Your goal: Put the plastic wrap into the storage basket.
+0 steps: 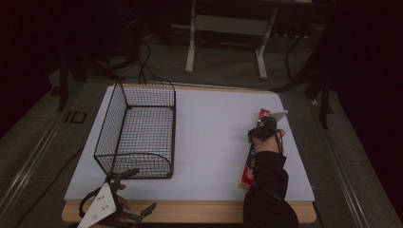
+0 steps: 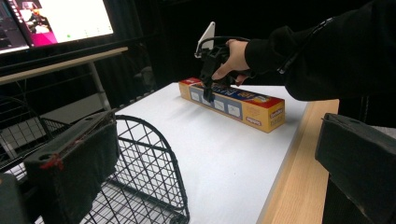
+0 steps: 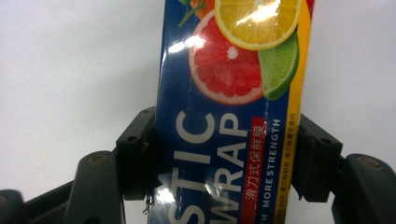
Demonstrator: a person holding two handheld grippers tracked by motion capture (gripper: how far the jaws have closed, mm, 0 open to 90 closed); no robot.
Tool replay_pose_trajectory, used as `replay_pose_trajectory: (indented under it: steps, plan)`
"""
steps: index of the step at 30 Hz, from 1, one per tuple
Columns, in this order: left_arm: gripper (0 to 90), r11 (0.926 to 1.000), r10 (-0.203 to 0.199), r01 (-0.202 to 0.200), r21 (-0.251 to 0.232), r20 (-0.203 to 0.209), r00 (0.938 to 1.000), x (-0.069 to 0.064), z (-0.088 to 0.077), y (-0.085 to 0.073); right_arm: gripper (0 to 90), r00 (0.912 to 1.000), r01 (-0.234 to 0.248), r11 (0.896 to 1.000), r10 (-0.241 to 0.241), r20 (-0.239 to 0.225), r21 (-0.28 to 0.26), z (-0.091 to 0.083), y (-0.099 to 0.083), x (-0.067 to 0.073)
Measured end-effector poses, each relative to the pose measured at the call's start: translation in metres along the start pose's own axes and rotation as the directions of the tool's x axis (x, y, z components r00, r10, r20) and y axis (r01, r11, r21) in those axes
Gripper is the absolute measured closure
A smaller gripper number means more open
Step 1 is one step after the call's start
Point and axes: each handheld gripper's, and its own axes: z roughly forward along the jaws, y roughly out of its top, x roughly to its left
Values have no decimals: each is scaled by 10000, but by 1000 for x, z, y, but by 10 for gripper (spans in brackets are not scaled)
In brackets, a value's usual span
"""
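The right tongs (image 1: 265,128) point down at the plastic wrap box (image 3: 229,116), with one jaw on each long side. They seem to squeeze it, though the tips are hidden under the box. The box lies flat on the white table top (image 1: 214,142). The left tongs (image 1: 124,192) are wide open and hold nothing, just beside the near end of the wire basket (image 1: 138,128). A sleeve (image 1: 268,190) covers part of the box.

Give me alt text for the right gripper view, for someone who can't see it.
A long plastic wrap box, printed with citrus slices, lies on a white table between the right gripper's two black jaws, which press against its sides.
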Motion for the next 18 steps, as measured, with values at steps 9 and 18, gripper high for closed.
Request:
replay_pose_trajectory:
  steps: [9,18]
  plan:
    - [2,10000,-3,3,14,12,10000,0,1,0,388,9999,-128,9996,125,-98,-265,-3,1,-3]
    - [2,10000,-29,29,2,39,10000,0,2,0,395,9990,297,9990,-309,-323,-346,-7,1,2]
